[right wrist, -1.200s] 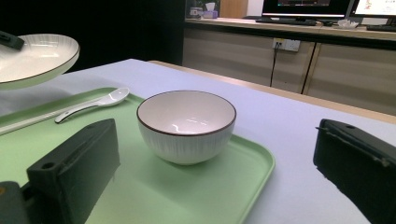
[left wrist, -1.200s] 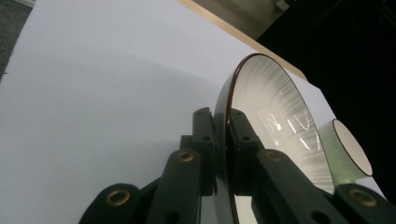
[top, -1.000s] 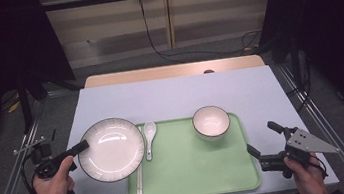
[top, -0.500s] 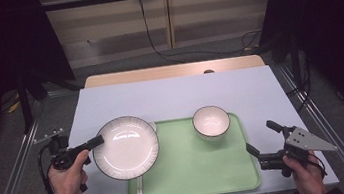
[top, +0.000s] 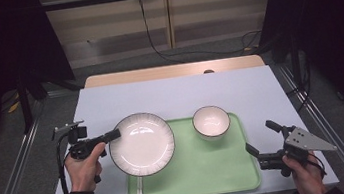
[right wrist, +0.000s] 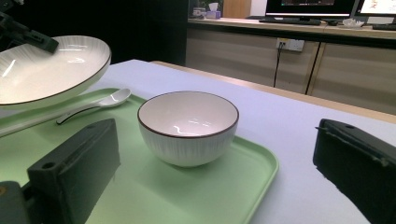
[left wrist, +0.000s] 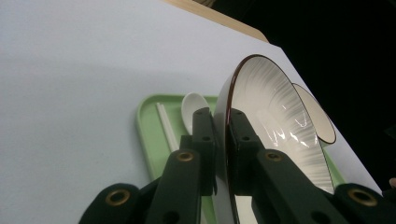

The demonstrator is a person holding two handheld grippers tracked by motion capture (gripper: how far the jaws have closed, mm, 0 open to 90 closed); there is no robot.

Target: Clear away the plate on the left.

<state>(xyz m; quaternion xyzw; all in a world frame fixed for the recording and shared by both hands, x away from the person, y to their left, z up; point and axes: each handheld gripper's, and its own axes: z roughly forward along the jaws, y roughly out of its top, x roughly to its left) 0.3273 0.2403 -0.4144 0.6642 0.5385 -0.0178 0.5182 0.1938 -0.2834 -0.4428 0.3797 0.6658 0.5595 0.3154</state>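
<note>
A white plate with a dark rim (top: 142,144) hangs tilted above the left part of the green tray (top: 204,168). My left gripper (top: 113,135) is shut on the plate's left rim. In the left gripper view the jaws (left wrist: 219,116) pinch the rim of the plate (left wrist: 271,107), and a white spoon (left wrist: 194,105) and chopsticks (left wrist: 166,128) lie on the tray (left wrist: 152,135) below. A white bowl (top: 211,121) stands at the tray's far right. My right gripper (top: 260,137) stands open by the tray's right edge, pointing at the bowl (right wrist: 187,126).
The tray lies near the front edge of the pale table (top: 174,94), with bare tabletop behind it and on both sides. A wooden strip (top: 171,71) runs along the far edge. An end of the chopsticks (top: 140,188) sticks out under the plate.
My left gripper has carried the plate to the right and a little away from the person, so it now covers the spoon on the tray. The right gripper has stayed put.
</note>
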